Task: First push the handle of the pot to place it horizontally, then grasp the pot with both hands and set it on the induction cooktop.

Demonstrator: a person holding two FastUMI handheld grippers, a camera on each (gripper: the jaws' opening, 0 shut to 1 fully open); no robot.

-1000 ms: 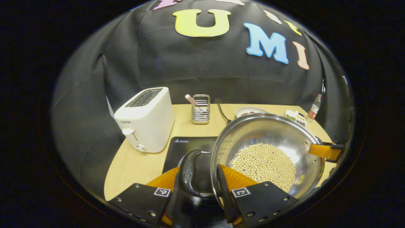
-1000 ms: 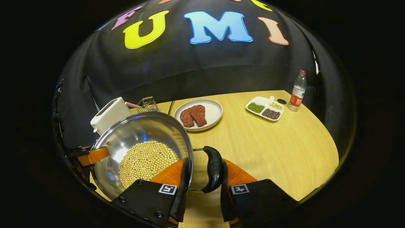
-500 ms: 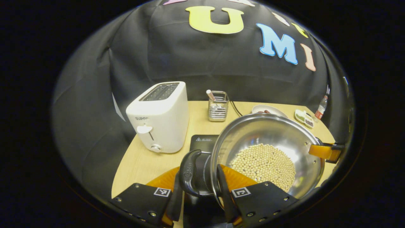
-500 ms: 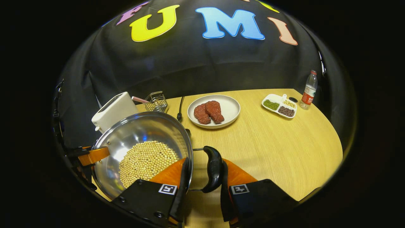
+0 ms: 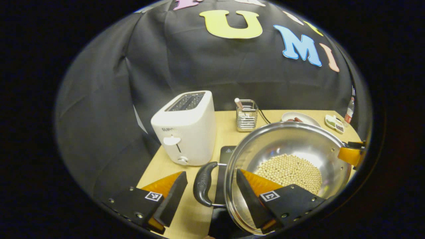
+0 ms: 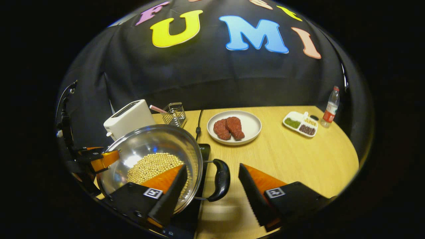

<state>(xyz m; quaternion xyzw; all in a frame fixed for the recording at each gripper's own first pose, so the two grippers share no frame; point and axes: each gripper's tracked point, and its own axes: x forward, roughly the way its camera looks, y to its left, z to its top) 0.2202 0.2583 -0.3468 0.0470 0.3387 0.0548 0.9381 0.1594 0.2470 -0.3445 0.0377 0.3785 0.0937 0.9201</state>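
The steel pot (image 5: 285,142), holding pale beans, rests on the black induction cooktop (image 5: 228,153). In the left gripper view my left gripper (image 5: 211,173) is open, its fingers standing apart on either side of the pot's black side handle (image 5: 202,184) without touching it. In the right gripper view the pot (image 6: 149,146) sits at the left over the cooktop (image 6: 205,150). My right gripper (image 6: 212,166) is open around the other black handle (image 6: 221,179), clear of it. The left gripper (image 6: 98,159) shows at the pot's far rim.
A white toaster (image 5: 186,129) and a wire utensil holder (image 5: 246,114) stand behind the cooktop. A plate with two meat pieces (image 6: 234,127), a divided tray of beans (image 6: 300,123) and a water bottle (image 6: 330,108) lie on the wooden table (image 6: 292,159) to the right.
Both grippers were shut on the pot's side handles and have opened. The pot has come down onto the cooktop, and both grippers have drawn back a little.
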